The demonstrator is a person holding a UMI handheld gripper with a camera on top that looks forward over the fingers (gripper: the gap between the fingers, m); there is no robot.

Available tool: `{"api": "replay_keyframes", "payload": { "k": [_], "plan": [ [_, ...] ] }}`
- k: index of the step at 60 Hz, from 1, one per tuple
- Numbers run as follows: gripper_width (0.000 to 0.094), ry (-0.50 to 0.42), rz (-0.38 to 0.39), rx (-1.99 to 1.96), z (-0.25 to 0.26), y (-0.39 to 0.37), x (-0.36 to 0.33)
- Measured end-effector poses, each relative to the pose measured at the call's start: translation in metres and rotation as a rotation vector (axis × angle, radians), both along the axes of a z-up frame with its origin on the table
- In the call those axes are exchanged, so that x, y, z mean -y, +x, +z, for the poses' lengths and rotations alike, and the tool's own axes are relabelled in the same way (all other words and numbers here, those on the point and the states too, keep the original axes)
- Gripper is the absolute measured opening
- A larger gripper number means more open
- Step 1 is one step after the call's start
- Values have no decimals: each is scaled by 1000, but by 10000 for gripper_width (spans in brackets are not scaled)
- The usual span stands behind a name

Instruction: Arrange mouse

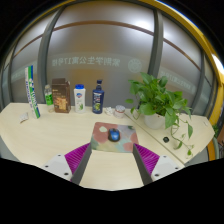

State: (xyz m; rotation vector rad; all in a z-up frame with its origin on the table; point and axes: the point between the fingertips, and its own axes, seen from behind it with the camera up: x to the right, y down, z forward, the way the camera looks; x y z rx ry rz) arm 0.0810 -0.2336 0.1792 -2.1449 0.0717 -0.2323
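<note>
A small blue mouse (114,135) sits on a multicoloured mouse pad (113,140) that lies on the pale desk (40,135). My gripper (112,166) is open and empty. Its two fingers with magenta pads (78,155) stand wide apart on either side of the mouse pad's near edge. The mouse lies just ahead of the fingertips, centred between them, with clear gaps at both sides.
Along the back of the desk stand a green bottle (48,97), a brown box (61,95), a white cup (79,98) and a dark blue bottle (98,96). A leafy potted plant (160,100) stands at the right. A glass partition is behind.
</note>
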Motion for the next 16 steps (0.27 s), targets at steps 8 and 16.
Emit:
{"api": "replay_keyframes", "payload": {
  "k": [8,16],
  "plan": [
    [852,0,-3,9,5,-1,17],
    [854,-3,7,17,7,-3,22]
  ]
}}
